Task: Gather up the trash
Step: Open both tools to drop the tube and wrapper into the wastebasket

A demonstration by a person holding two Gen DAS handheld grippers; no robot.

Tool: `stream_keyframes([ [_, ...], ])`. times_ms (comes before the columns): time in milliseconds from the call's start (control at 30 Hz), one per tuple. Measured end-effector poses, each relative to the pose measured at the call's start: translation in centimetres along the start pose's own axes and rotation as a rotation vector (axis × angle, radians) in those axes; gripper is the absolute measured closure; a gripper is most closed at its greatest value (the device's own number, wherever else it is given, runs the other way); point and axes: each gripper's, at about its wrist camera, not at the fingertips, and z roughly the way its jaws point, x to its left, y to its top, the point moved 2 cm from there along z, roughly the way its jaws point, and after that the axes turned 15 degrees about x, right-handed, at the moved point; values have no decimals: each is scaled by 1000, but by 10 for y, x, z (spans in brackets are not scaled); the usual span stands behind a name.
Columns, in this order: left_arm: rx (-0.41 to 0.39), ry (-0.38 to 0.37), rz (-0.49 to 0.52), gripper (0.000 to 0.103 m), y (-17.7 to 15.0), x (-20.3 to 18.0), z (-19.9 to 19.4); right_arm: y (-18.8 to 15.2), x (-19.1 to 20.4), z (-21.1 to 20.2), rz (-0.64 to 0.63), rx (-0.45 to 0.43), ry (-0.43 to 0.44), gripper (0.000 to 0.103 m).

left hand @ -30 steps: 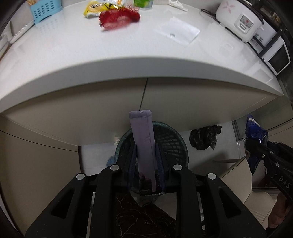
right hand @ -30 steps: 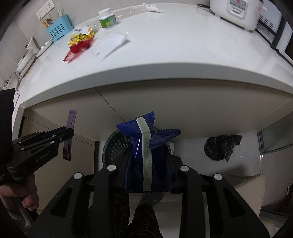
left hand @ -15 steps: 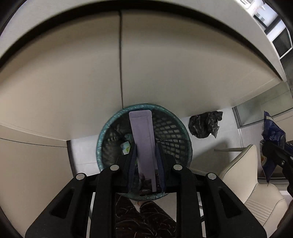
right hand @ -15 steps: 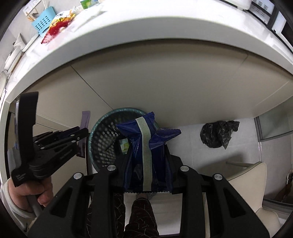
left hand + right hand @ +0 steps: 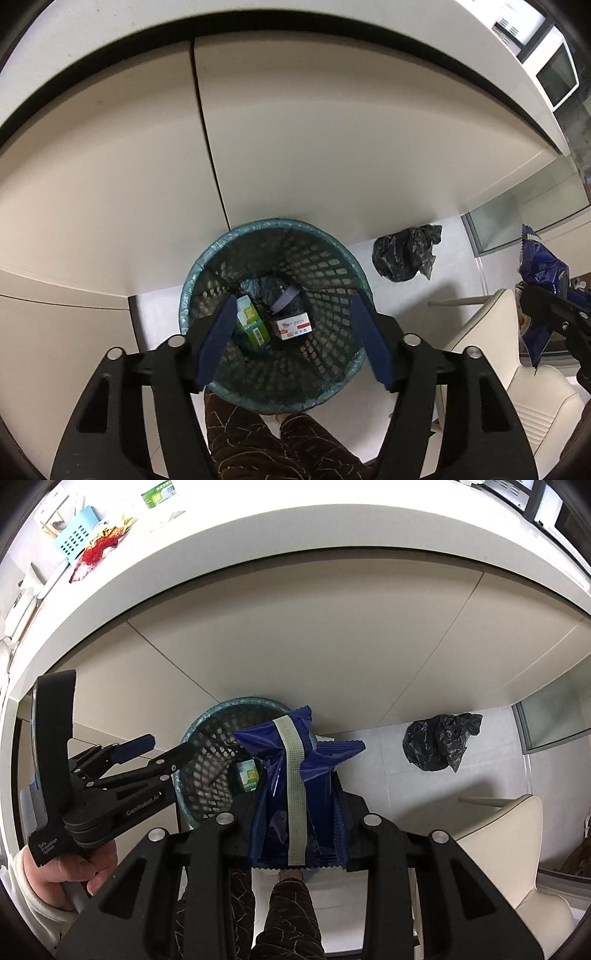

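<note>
Trash is split between three places at this moment. Nearest, a crinkled dark-blue foil snack packet with a pale seam strip is clamped upright in the right gripper, held above the person's legs and just short of the round teal mesh waste basket. The left gripper is seen with its blue-padded fingers spread wide apart and nothing between them, poised directly over the basket mouth. At the bottom of the basket a green-and-white carton, a small white box with a red stripe and a flat lilac strip are lying on a dark liner.

For the step in hand, the packet should be carried forward until it is fully over the opening before it is released; the empty left gripper would best be drawn aside first, so that the two are not knocked together. The packet is light and crumpled, so a low release inside the rim is judged safer.

Farther off, a crumpled black plastic bag lies on the floor, and a red-and-yellow wrapper remains on the white worktop.
</note>
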Motion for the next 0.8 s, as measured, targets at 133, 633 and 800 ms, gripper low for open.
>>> stream_keyframes([
  [133, -24, 2, -33, 19, -2, 13, -7, 0, 9, 5, -32, 1, 11, 75],
  [633, -17, 36, -200, 6, -21, 100, -14, 11, 70, 87, -187, -4, 39, 75],
  [800, 10, 46, -231, 6, -30, 122, -5, 16, 77, 120, -187, 23, 48, 75],
])
